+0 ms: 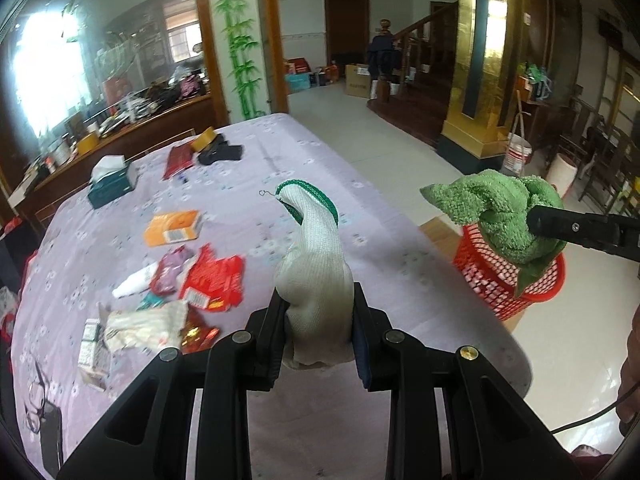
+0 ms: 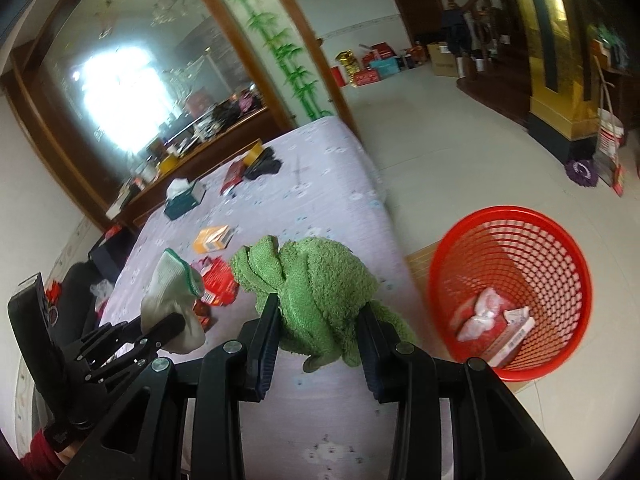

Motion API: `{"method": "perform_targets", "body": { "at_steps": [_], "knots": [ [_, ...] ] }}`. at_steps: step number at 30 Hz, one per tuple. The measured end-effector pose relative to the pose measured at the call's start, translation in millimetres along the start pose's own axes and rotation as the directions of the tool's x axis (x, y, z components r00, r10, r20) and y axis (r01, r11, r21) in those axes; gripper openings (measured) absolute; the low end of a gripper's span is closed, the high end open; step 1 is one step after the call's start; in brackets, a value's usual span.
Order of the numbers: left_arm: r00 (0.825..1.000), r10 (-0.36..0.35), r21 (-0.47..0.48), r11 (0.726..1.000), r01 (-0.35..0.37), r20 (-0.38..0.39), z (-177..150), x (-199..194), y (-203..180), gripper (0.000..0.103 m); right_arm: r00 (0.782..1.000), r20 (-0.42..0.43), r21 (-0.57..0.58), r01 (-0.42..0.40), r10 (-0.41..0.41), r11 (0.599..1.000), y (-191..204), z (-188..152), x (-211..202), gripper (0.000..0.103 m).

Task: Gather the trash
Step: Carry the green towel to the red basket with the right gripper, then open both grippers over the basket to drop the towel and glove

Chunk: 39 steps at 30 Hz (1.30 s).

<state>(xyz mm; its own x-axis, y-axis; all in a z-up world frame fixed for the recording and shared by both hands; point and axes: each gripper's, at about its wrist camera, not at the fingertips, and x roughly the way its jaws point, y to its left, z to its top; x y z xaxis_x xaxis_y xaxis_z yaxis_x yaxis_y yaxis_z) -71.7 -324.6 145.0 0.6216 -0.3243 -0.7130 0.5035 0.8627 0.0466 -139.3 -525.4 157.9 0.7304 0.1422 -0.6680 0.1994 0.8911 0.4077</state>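
- Currently the left gripper (image 1: pixel 320 320) has its fingers (image 1: pixel 272 332) pressed against a white knitted glove (image 1: pixel 316 276), whose green-edged cuff rises above the fingertips.
- Right gripper (image 2: pixel 320 332) pinches a crumpled green towel (image 2: pixel 316 280) between its fingers (image 2: pixel 264 340); the cloth bulges above and ahead of them.
- A red mesh basket (image 2: pixel 568 264) stands on the floor to the right of the right fingers, just beside the table (image 2: pixel 320 160) edge, with a few wrappers and a small box inside.
- Ahead and left of the left fingers, on the lilac tablecloth, lie red wrappers (image 1: pixel 216 276), an orange box (image 1: pixel 174 228) and a teal tissue box (image 1: pixel 112 184).
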Motion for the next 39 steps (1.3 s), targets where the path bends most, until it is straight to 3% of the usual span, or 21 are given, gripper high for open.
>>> {"method": "perform_targets", "body": {
  "at_steps": [14,26,29,33,35,39],
  "knots": [
    [0.984,-0.173,0.088,0.981,0.176,-0.037,38,30,-97,0.028,0.992,0.056,0.196,0.103,-0.116,0.975,-96,22,-36,0.039],
    [0.956,-0.265,0.117,0.953,0.28,-0.123,57,92,-184,0.029,0.992,-0.013,0.301,0.125,-0.127,0.945,-171,41,-15,0.04],
    [0.952,-0.275,0.109,0.951,0.29,-0.137,61,104,-197,0.037,0.992,-0.023,0.32,0.126,-0.125,0.939,-182,45,-10,0.043],
    [0.951,-0.289,0.087,0.95,0.299,-0.111,66,106,-201,0.06,0.993,-0.028,0.342,0.121,-0.118,0.932,-196,50,-7,0.051],
    [0.953,-0.285,0.092,0.951,0.294,-0.102,67,103,-201,0.06,0.993,-0.014,0.349,0.117,-0.12,0.93,-199,52,-12,0.059],
    [0.96,-0.269,0.086,0.957,0.276,-0.084,67,90,-191,0.06,0.991,0.019,0.323,0.117,-0.13,0.939,-196,57,-25,0.06]
  ]
}}
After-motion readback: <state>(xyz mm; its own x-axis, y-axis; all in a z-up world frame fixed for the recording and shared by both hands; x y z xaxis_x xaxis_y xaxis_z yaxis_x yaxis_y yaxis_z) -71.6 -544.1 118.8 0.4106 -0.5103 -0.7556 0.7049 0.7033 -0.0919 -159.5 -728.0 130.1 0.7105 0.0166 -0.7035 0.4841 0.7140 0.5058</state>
